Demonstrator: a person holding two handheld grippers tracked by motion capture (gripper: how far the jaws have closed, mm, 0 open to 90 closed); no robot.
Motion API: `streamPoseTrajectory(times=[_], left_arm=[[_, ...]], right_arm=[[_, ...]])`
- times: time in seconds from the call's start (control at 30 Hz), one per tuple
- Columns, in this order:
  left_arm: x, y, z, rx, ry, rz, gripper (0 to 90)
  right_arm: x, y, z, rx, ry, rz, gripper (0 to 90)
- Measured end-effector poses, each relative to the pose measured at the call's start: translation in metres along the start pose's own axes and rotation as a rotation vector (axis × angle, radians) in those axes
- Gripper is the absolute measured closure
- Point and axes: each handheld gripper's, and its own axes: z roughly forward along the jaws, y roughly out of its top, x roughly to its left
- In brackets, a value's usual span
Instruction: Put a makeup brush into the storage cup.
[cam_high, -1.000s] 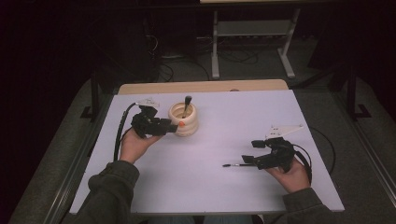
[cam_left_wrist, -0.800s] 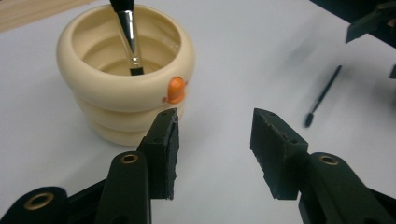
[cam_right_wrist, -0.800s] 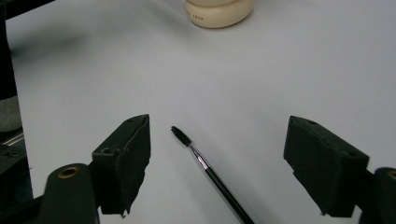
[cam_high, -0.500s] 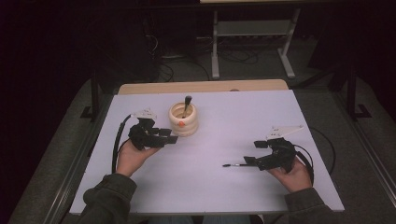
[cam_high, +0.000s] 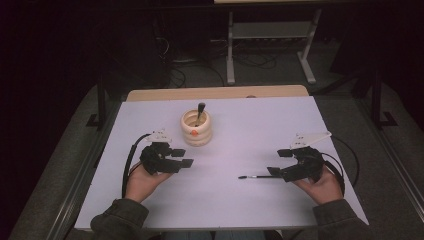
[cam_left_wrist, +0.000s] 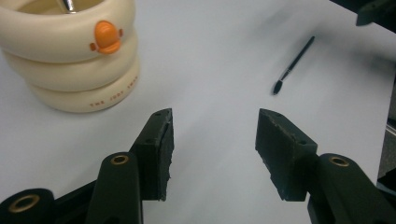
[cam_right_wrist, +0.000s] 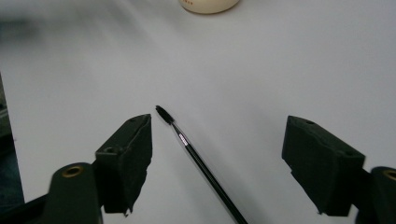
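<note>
Brush (cam_high: 255, 177) lies flat on the white tabletop (cam_high: 240, 210), slim black handle, dark bristle tip pointing toward the person's left. Handle end runs in under the right gripper (cam_high: 283, 162). In the right gripper view the brush (cam_right_wrist: 198, 163) sits between the two black jaws, nearer the left-hand one, touching neither; jaws stand wide apart, having just closed in a little, pads not on the handle. Right hand (cam_high: 322, 185) rests low at the near right of the tabletop, cable looping behind it.

Left gripper (cam_high: 182, 157) hovers at the near left, held in the left hand (cam_high: 145, 177), jaws apart with bare tabletop between them; they have just been opening further. Left gripper view: pads (cam_left_wrist: 163, 149) clear of everything, the brush (cam_left_wrist: 293, 65) well beyond them, up and to the right.

Cream ringed holder (cam_high: 196, 128) stands upright near the middle of the tabletop, just beyond the left gripper, apart from it. Three stacked rings, a small orange mark (cam_left_wrist: 107, 36) on the front, faint lettering on the lowest ring, too small to read. A dark-tipped tool (cam_high: 200, 111) stands inside, leaning on the rim.
</note>
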Motion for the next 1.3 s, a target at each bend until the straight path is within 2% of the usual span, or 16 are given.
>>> streamPoseTrajectory(times=[0.03, 0.1, 0.23, 0.33, 0.4, 0.6, 0.67, 0.73, 0.8, 0.97, 1.07, 1.13, 1.2, 1.23, 1.3], left_arm=[[-0.001, -0.001, 0.0, -0.004, -0.001, 0.007, 45.9], [-0.002, -0.003, 0.0, -0.011, -0.01, -0.004, 45.6], [-0.004, -0.006, -0.002, -0.018, -0.012, 0.004, 44.4], [-0.006, -0.01, -0.003, -0.026, -0.007, 0.006, 43.2], [-0.007, -0.014, -0.003, -0.027, -0.005, -0.002, 42.8], [-0.011, -0.026, -0.001, -0.026, -0.007, -0.001, 41.5], [-0.011, -0.029, -0.001, -0.025, -0.008, 0.006, 41.2], [-0.011, -0.031, -0.001, -0.026, -0.011, 0.014, 41.0], [-0.009, -0.034, 0.0, -0.037, -0.028, -0.001, 40.8], [-0.008, -0.036, 0.0, -0.052, -0.027, -0.005, 39.9], [-0.008, -0.035, -0.001, -0.047, -0.029, 0.013, 39.8], [-0.009, -0.035, 0.0, -0.047, -0.038, -0.006, 39.4], [-0.008, -0.035, 0.001, -0.046, -0.04, 0.003, 38.7], [-0.009, -0.035, 0.002, -0.039, -0.041, -0.007, 38.7], [-0.008, -0.035, 0.004, -0.034, -0.04, 0.008, 38.4]], right_arm=[[-0.002, 0.001, -0.001, 0.009, -0.011, -0.024, 25.3], [-0.005, 0.004, -0.004, 0.038, -0.026, -0.031, 27.9], [-0.014, 0.008, -0.004, 0.093, -0.016, -0.053, 31.3], [-0.019, 0.007, 0.001, 0.113, 0.006, -0.062, 34.5], [-0.019, 0.006, 0.006, 0.133, 0.02, -0.045, 35.9], [-0.022, 0.002, 0.012, 0.165, 0.043, -0.059, 37.6], [-0.024, 0.0, 0.014, 0.193, 0.051, -0.048, 38.2], [-0.024, -0.002, 0.015, 0.208, 0.05, -0.054, 39.3], [-0.025, -0.004, 0.016, 0.221, 0.05, -0.063, 42.2], [-0.029, -0.006, 0.021, 0.257, 0.055, -0.063, 46.9], [-0.029, -0.007, 0.024, 0.274, 0.06, -0.082, 47.3], [-0.028, -0.007, 0.025, 0.281, 0.078, -0.082, 48.6], [-0.028, -0.007, 0.027, 0.288, 0.086, -0.099, 50.0], [-0.028, -0.008, 0.029, 0.297, 0.088, -0.109, 50.5], [-0.028, -0.008, 0.033, 0.319, 0.093, -0.121, 52.3]])
